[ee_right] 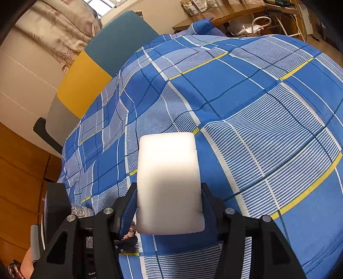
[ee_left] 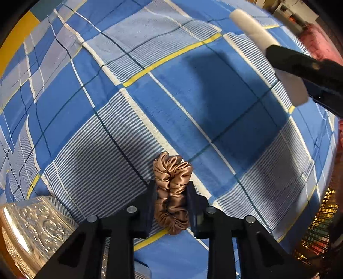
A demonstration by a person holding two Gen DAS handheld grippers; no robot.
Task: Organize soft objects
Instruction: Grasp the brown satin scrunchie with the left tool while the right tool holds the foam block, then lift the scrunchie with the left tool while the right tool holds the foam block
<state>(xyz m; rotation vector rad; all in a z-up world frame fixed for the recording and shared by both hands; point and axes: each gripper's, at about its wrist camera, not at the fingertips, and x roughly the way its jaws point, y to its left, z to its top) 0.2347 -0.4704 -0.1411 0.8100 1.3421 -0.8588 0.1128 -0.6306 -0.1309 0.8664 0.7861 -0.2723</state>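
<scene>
Left gripper [ee_left: 171, 203]: points down at the cloth, its two black fingers [ee_left: 150, 206] drawn in narrow and pressing on either side of the scrunchie.
Scrunchie [ee_left: 172, 191]: a copper-brown satin hair tie, bunched and squeezed into a tall narrow shape between the left pads; its upper part sticks out past the fingertips, its lower end reaches back toward the camera.
Right gripper [ee_right: 169, 203]: angled down over the cloth, jaws at a middling width and clamped on the two long sides of the white foam block, which dents slightly where the pads bite.
White foam block [ee_right: 169, 182]: a rectangular slab with rounded corners, held flat face up, jutting forward beyond the right fingertips and above the cloth. In the left wrist view it shows at upper right as a white bar [ee_left: 268, 55] with one black finger of the right gripper across it.
Plaid cloth [ee_left: 214, 96]: blue checks with white-striped panels and thin yellow and dark lines, spread over the whole surface under both grippers; shadows fall on it near the middle.
Embossed metal box [ee_left: 32, 225]: shiny, gold-silver, patterned, at the lower left edge of the left wrist view, resting on the cloth just beside the left gripper.
Chair [ee_right: 103, 62]: teal and yellow back, beyond the far edge of the cloth.
Wooden desk [ee_right: 225, 15]: further back, well apart.
</scene>
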